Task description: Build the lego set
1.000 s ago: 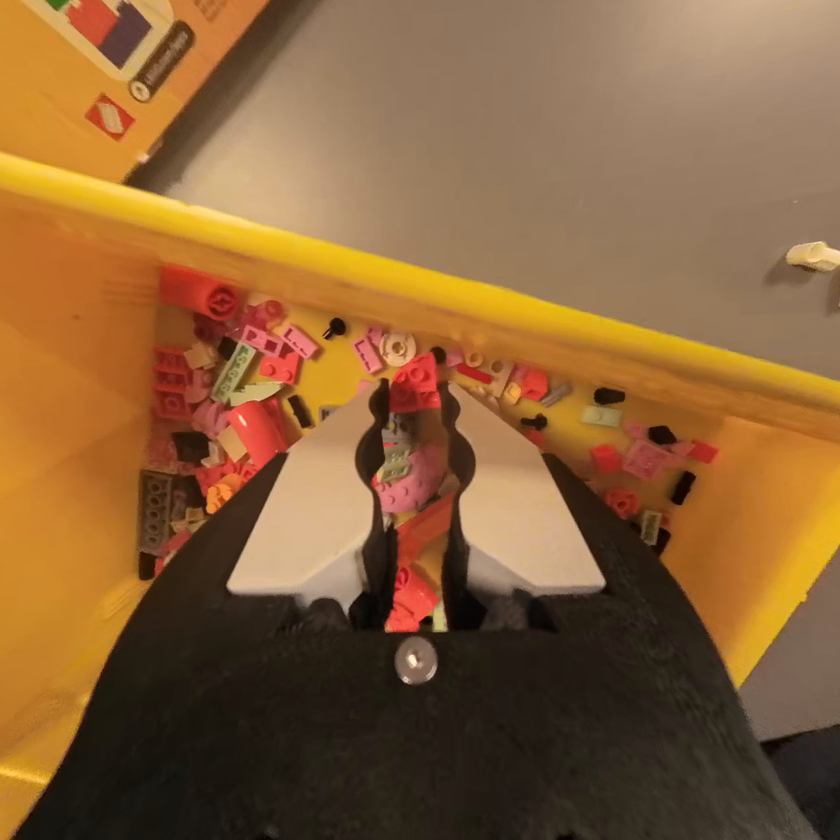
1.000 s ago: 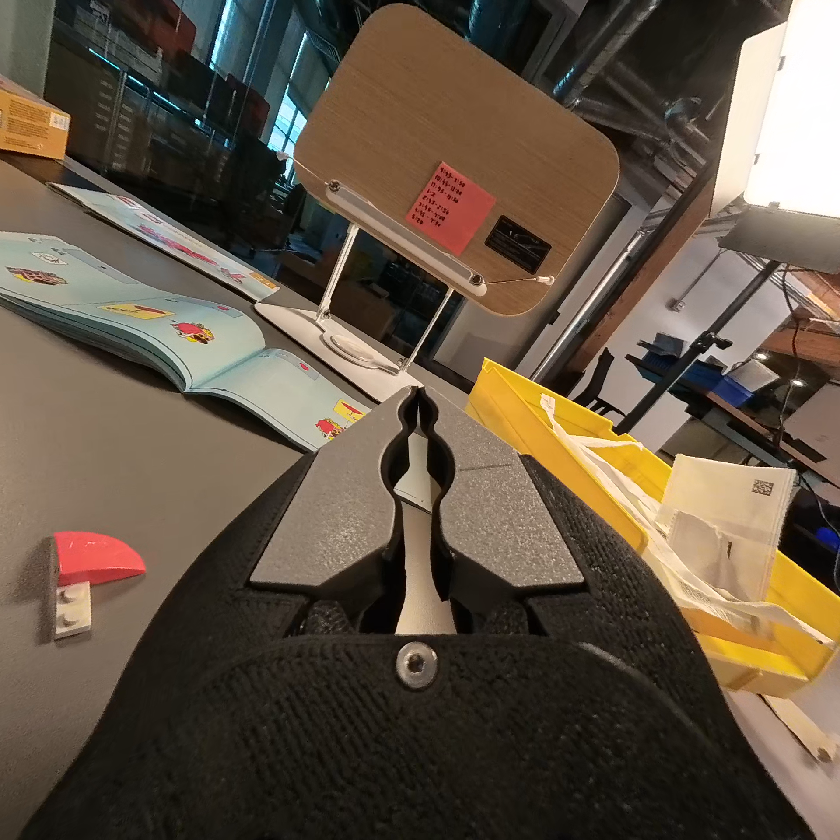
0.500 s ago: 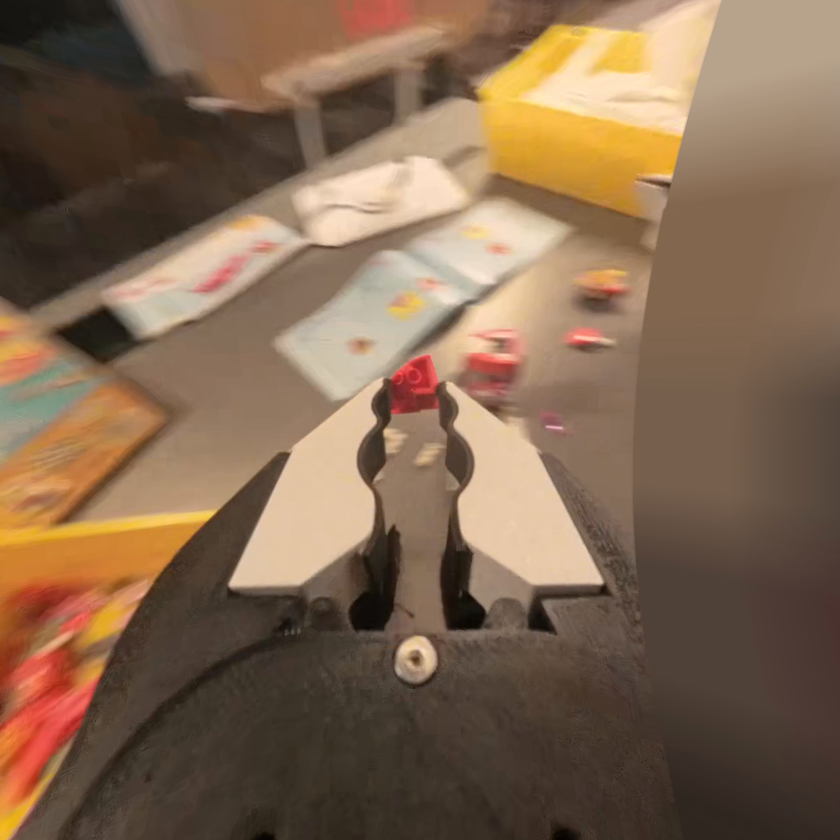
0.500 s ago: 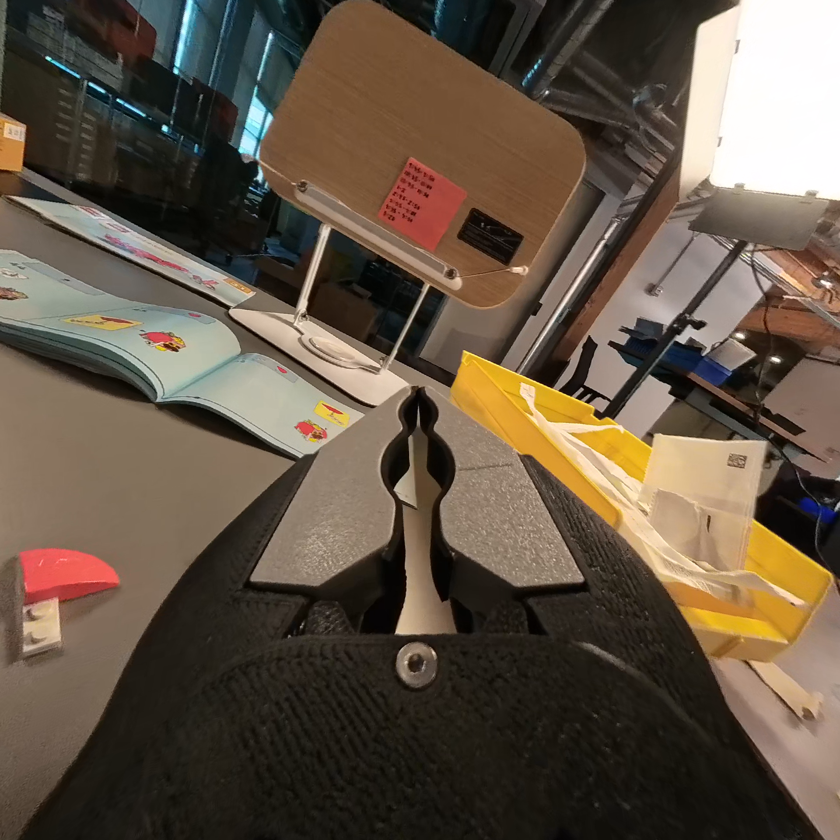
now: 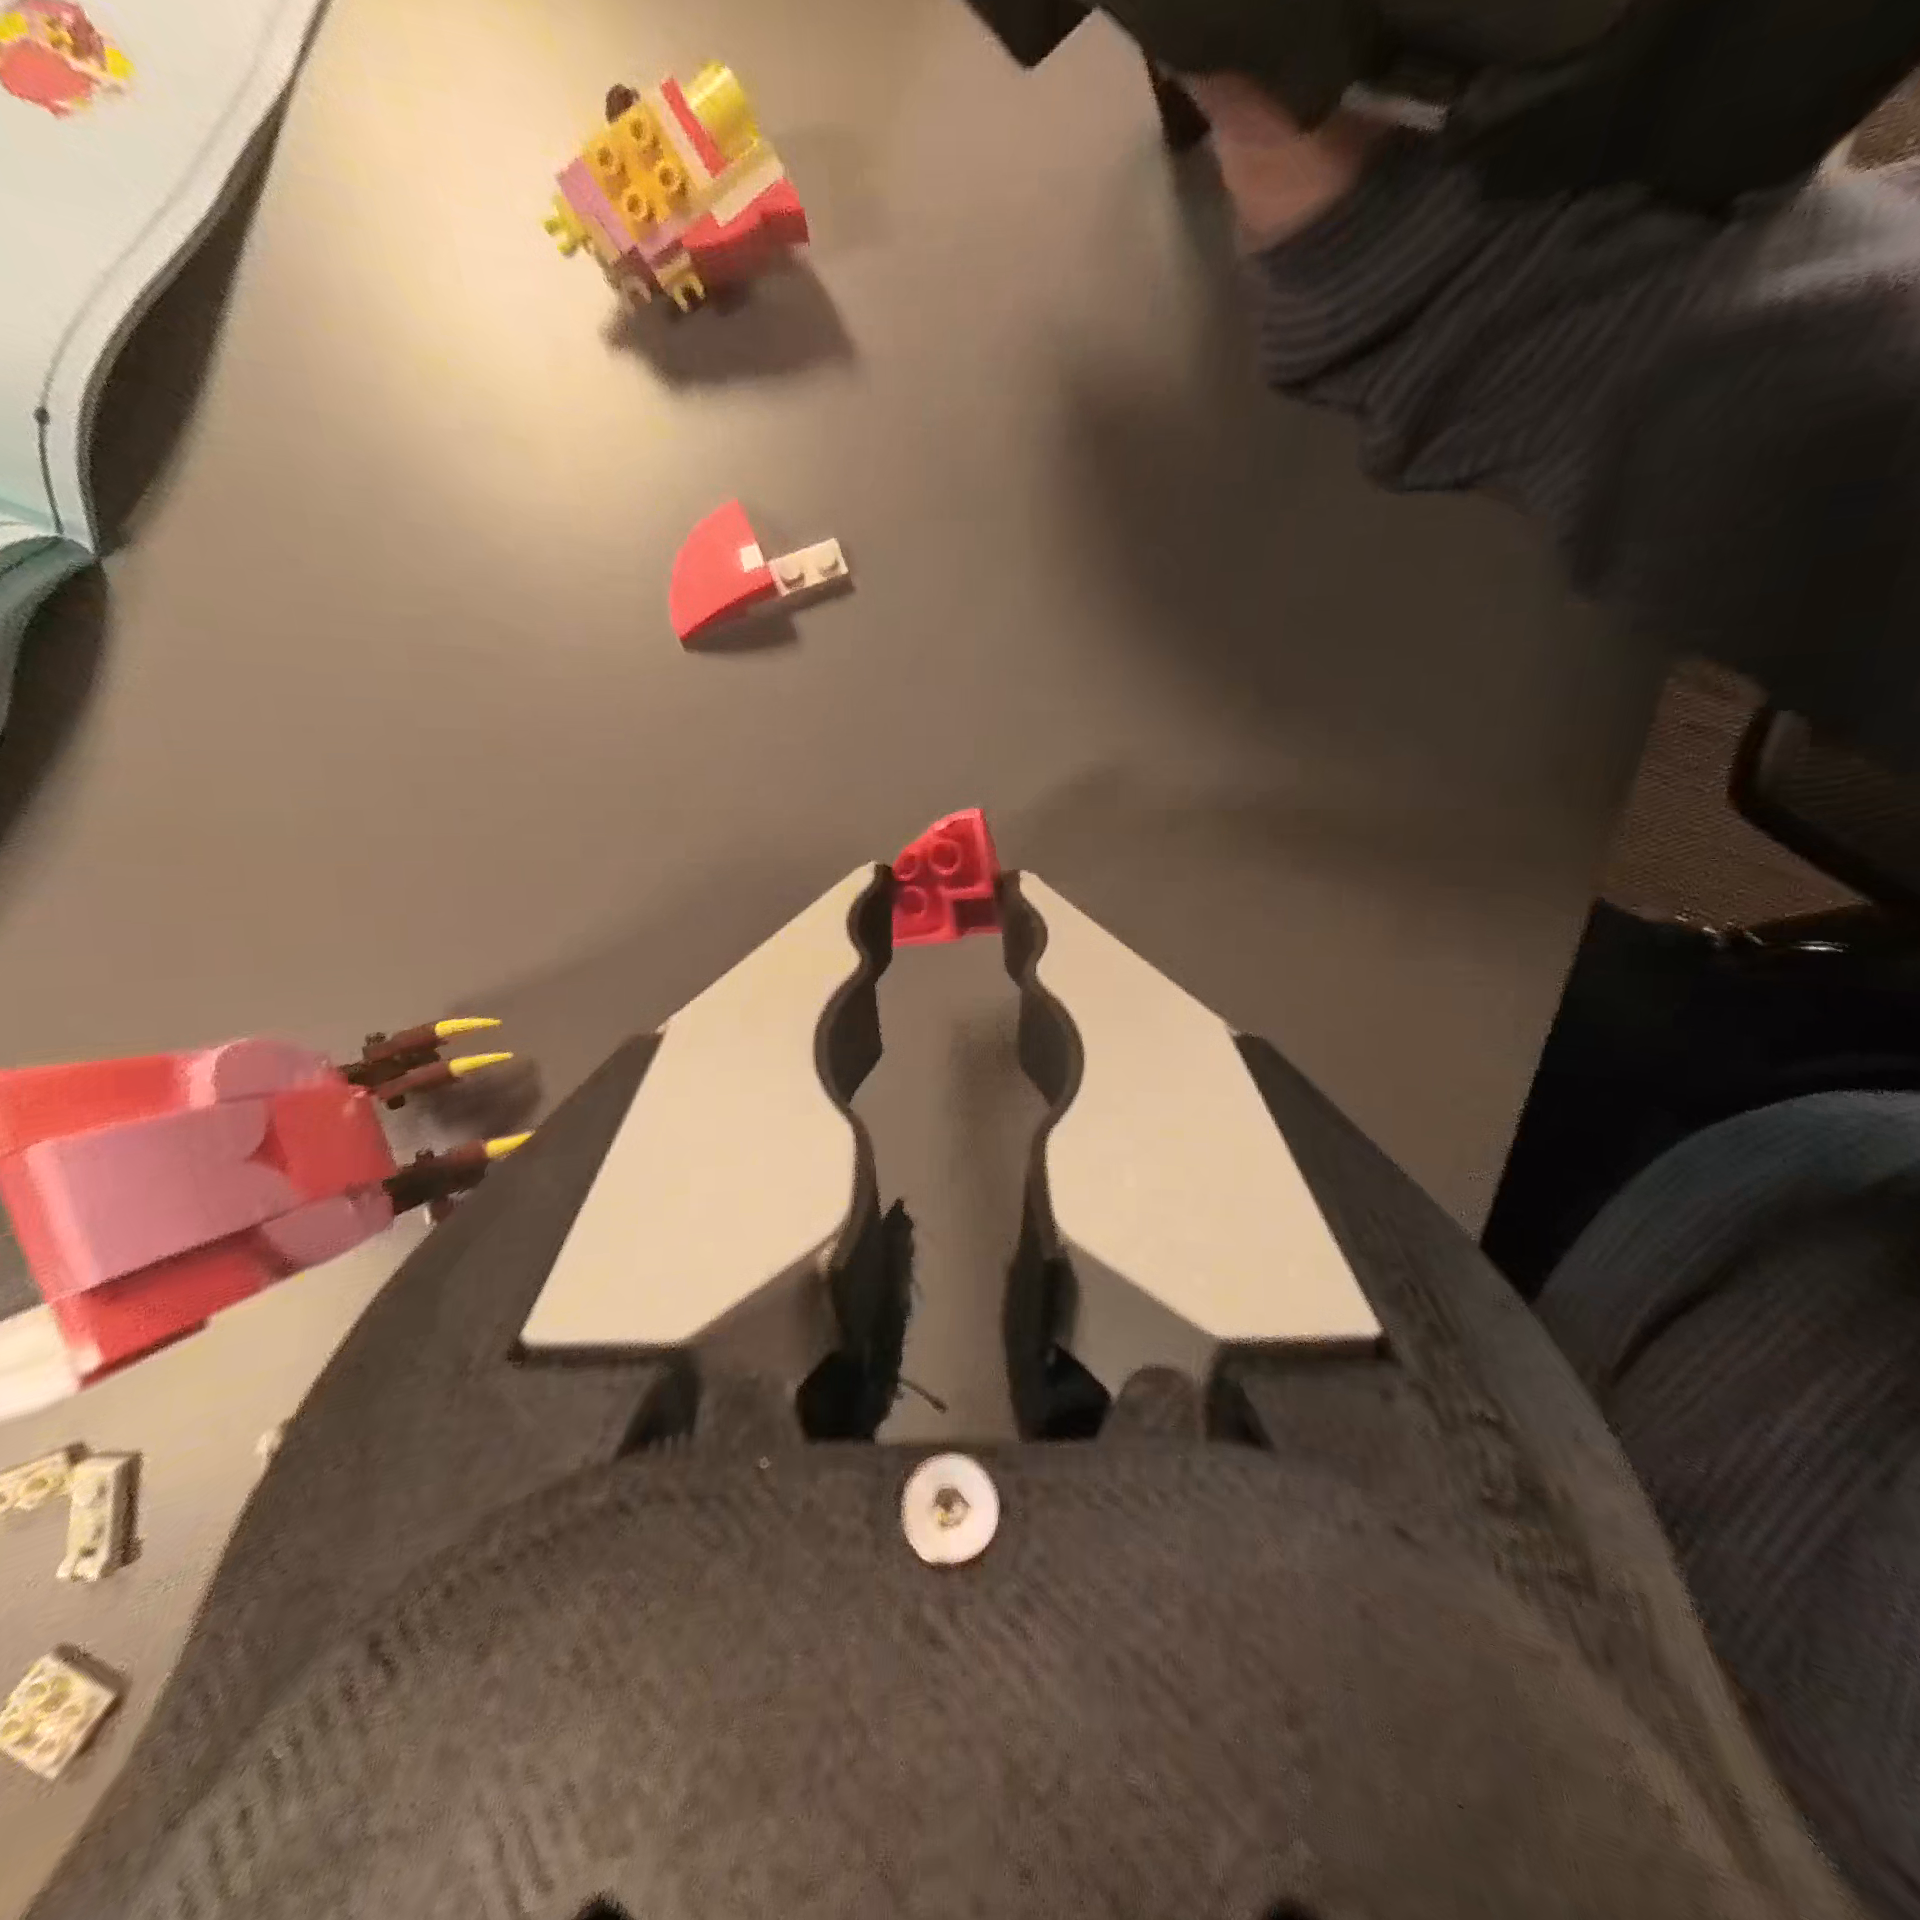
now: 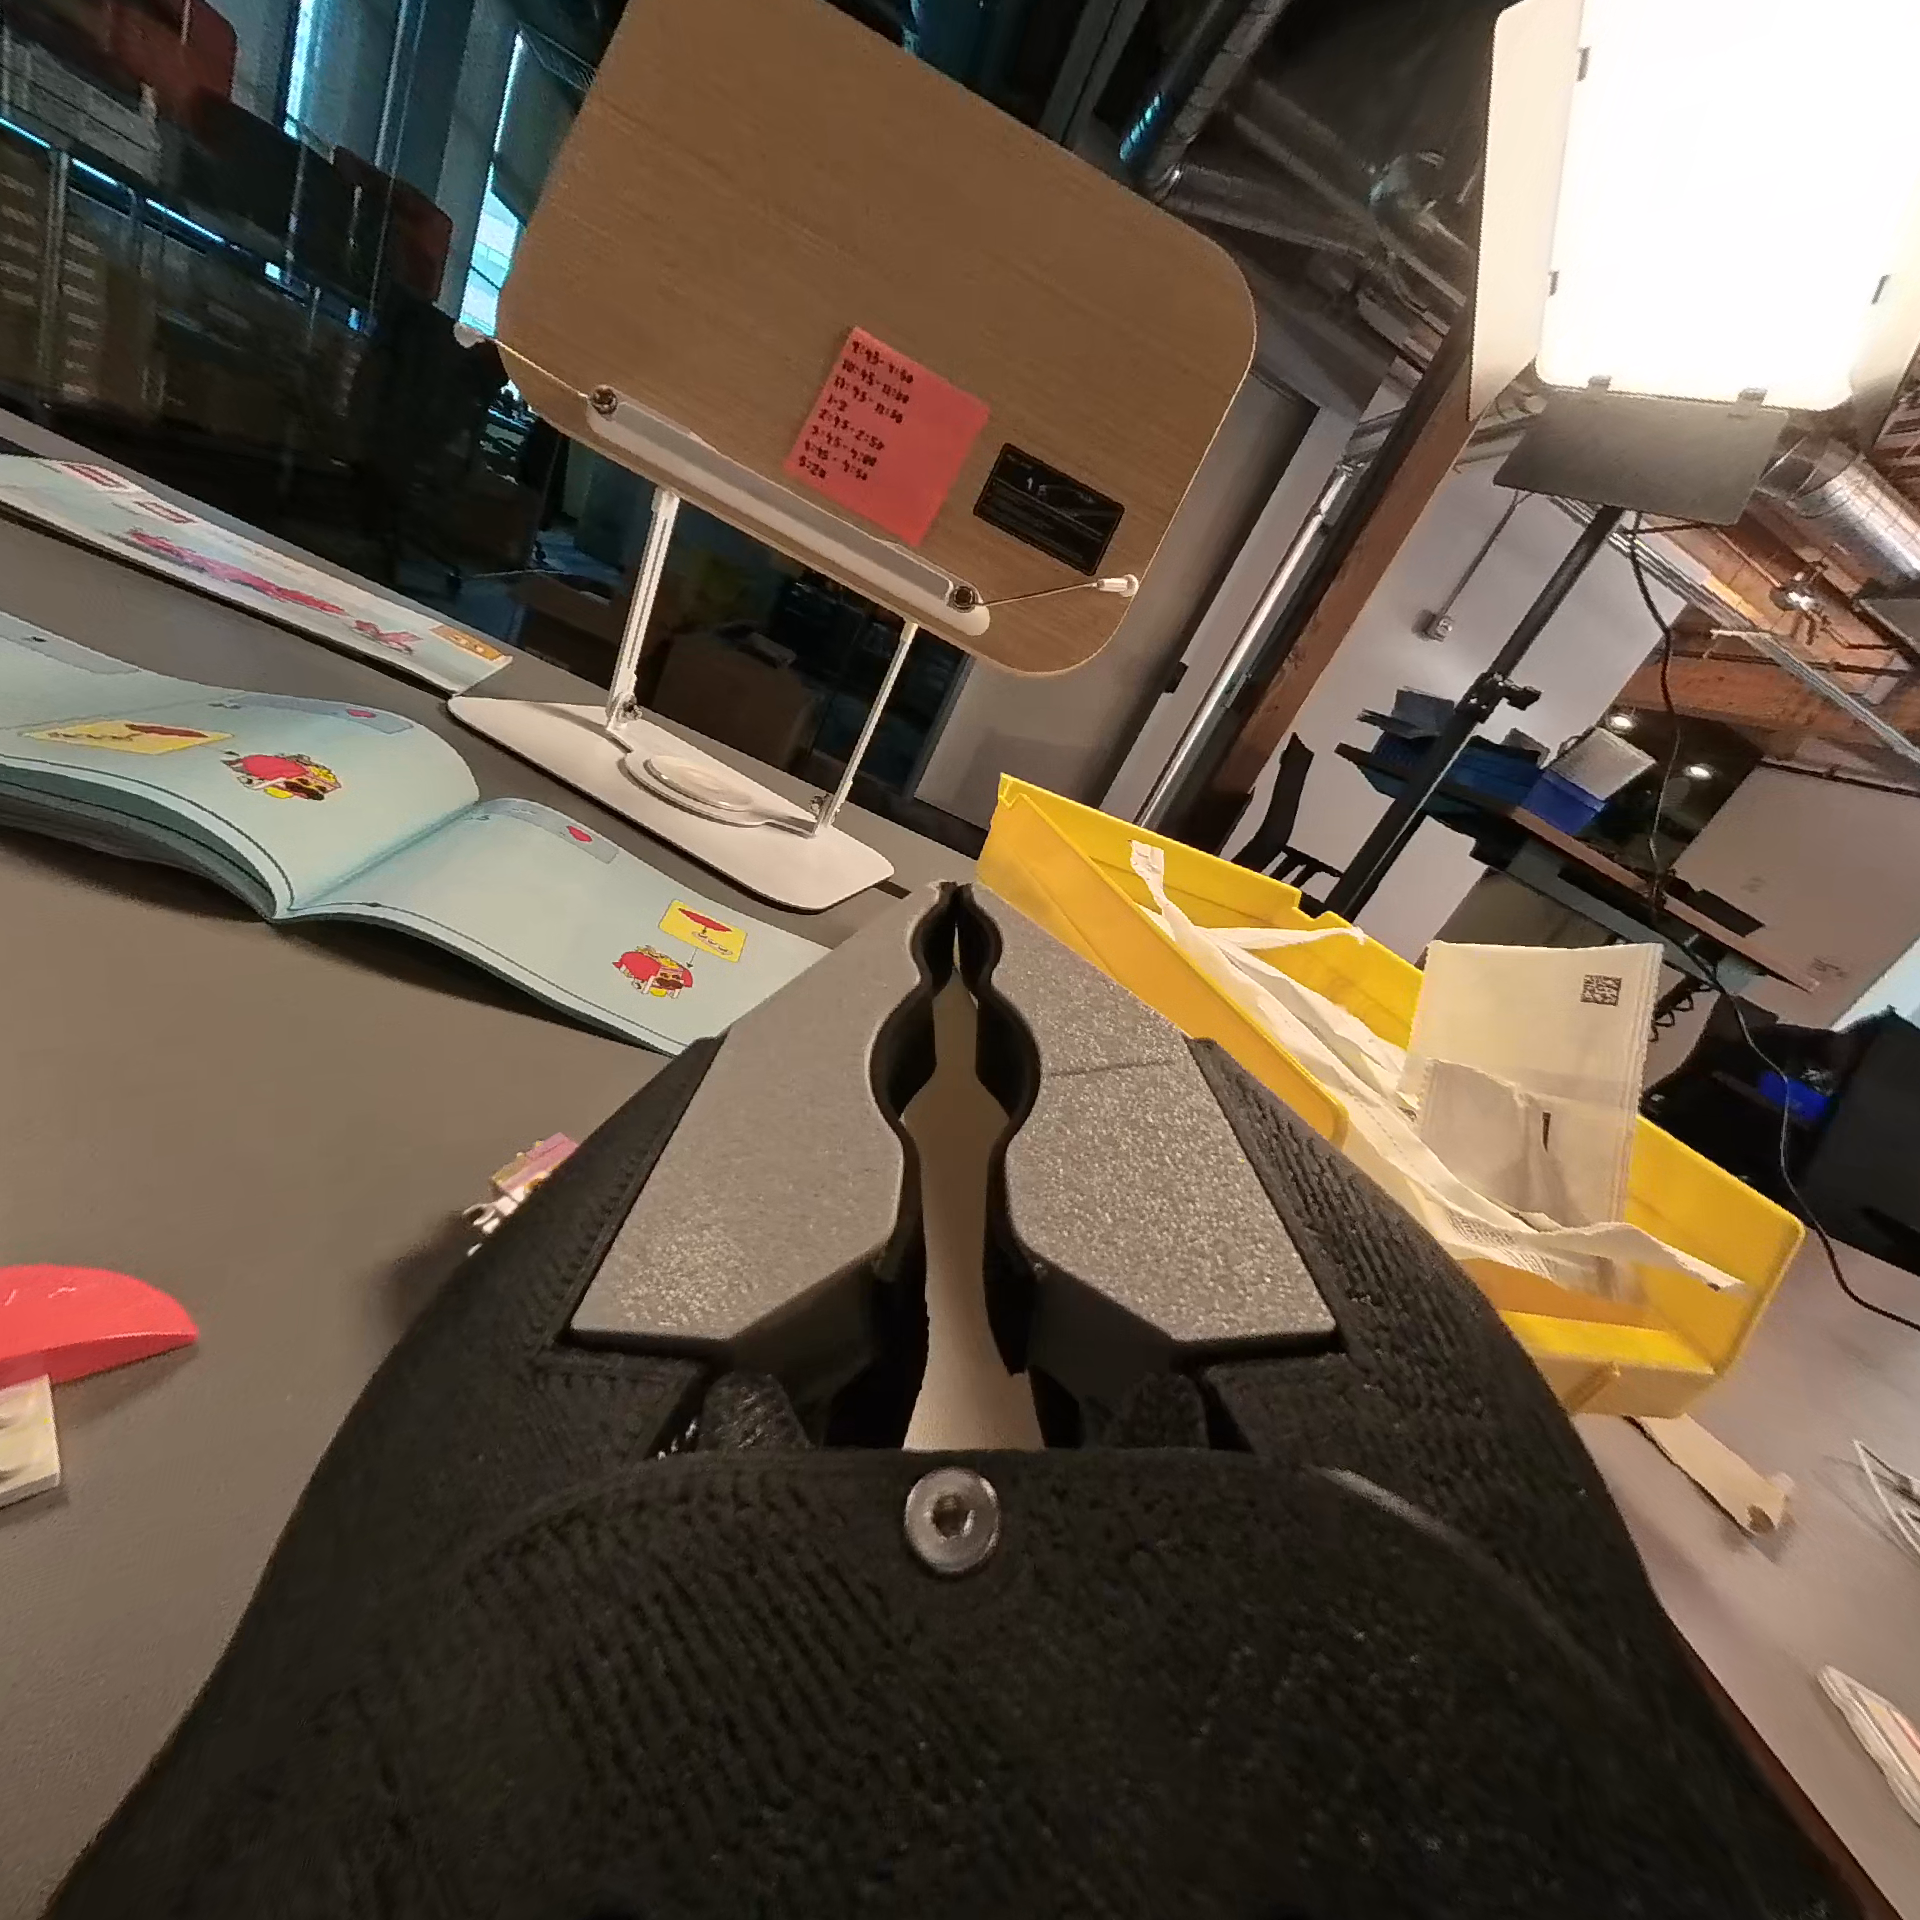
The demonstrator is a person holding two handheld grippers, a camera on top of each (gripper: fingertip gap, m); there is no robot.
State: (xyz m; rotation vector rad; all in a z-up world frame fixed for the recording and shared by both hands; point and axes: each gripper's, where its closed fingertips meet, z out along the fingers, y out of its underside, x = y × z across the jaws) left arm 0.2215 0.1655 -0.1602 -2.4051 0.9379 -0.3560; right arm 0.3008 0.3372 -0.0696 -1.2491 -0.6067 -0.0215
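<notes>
My left gripper [image 5: 945, 883] is shut on a small red studded brick [image 5: 943, 875], pinched at the fingertips above the dark table. A red curved piece with a small white plate [image 5: 743, 577] lies ahead of it. A red and pink model with yellow claws [image 5: 208, 1174] is close at the left. A yellow, pink and red build [image 5: 675, 187] stands farther ahead. My right gripper [image 6: 956, 902] is shut with nothing between its tips, low over the table. The red curved piece [image 6: 83, 1320] lies to its left.
A person's sleeve and hand [image 5: 1507, 260] reach in at the upper right. Small white plates [image 5: 73, 1496] lie at the lower left. An open instruction booklet [image 6: 312, 821], a wooden book stand [image 6: 873, 343] and a yellow bin with torn paper bags [image 6: 1351, 1091] are ahead of the right gripper. The grippers' ends are close to 20 centimetres from one another. From my left tips it is roughly 8 centimetres to the red curved piece [image 6: 83, 1320]; from my right, 15 centimetres. My left wrist view [image 5: 720, 545] looks at it from another angle.
My left gripper lifted the red brick out of the yellow bin of loose pieces and swung over the table, still holding it. My right gripper shifted slightly and stayed shut.
</notes>
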